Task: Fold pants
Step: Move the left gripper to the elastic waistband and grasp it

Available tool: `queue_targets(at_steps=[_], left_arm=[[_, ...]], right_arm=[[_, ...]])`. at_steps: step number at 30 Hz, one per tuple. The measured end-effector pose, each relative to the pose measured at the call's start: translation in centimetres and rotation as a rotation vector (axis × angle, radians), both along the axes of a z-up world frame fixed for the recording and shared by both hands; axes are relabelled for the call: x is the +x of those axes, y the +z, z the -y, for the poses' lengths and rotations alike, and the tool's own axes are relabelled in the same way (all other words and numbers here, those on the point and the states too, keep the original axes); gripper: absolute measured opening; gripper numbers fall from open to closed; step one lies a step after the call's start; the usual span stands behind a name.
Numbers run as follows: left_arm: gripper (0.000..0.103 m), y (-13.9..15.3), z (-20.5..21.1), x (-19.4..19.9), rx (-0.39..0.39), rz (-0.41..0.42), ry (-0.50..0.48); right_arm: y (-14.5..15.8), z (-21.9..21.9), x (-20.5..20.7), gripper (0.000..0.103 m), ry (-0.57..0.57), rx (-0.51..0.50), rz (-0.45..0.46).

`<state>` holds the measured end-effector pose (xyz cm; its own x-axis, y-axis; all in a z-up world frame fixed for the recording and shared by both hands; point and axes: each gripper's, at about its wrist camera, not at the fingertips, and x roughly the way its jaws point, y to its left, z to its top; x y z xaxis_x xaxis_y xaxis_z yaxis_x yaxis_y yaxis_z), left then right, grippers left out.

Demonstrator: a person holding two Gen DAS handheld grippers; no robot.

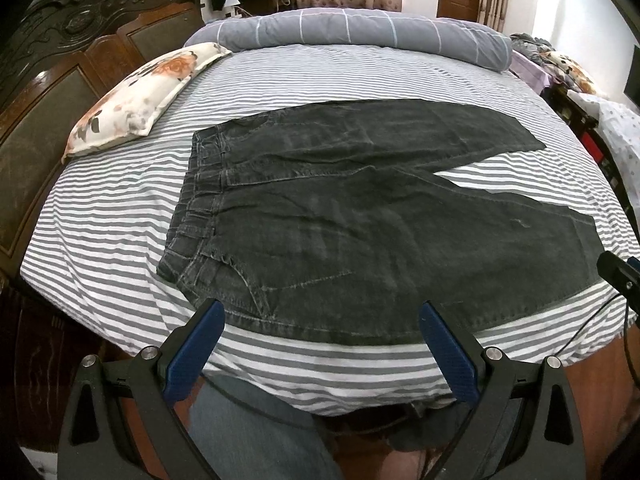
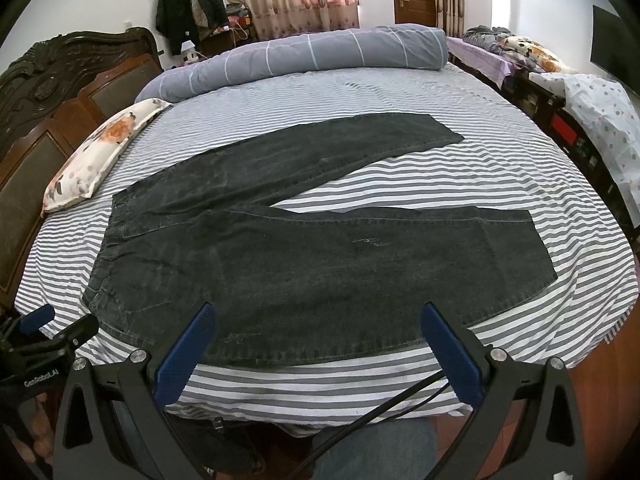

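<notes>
White "GenRoboLAI" lettering on left gripper (image 2: 38, 322) beside pants (image 2: 304, 276).

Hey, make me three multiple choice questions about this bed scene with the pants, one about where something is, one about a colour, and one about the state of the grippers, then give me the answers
1. Where does the waistband of the pants lie?
A. toward the headboard side
B. hanging off the foot of the bed
C. under the rolled duvet

2. What colour are the pants?
A. bright red
B. dark grey-black
C. white

3. How do the left gripper and the right gripper stand?
A. both shut on the pants
B. one shut on the floral pillow
C. both open, holding nothing

Answers:
1. A, the gathered waistband faces the carved headboard and the legs run away from it.
2. B, the denim reads dark grey-black against the striped sheet.
3. C, each pair of blue fingers is spread wide at the near edge of the pants, with no cloth between them.
</notes>
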<state>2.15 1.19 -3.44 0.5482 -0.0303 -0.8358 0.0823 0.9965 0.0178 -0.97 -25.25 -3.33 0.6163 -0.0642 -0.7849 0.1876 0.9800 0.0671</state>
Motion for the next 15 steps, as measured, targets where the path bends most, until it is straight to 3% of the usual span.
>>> queue_targets(at_steps=[3, 7, 9, 15], left_arm=[[0.094, -0.2, -1.0, 1.1, -0.01, 0.008, 0.01], [0.077, -0.7, -3.0, 3.3, -0.024, 0.006, 0.041], [0.075, -0.9, -4.8, 4.8, -0.058, 0.009, 0.063], [0.075, -0.4, -11.8, 9.7, -0.283, 0.047, 0.103]], right_arm=[[-0.4, 0.3, 0.8, 0.102, -0.009, 0.004, -0.008], [-1.2, 0.5, 2.1, 0.102, -0.012, 0.021, -0.026], [-1.7, 0.4, 2.7, 0.102, -0.005, 0.026, -0.031], [-3.3, -0.1, 5.2, 0.102, 0.015, 0.015, -0.071]])
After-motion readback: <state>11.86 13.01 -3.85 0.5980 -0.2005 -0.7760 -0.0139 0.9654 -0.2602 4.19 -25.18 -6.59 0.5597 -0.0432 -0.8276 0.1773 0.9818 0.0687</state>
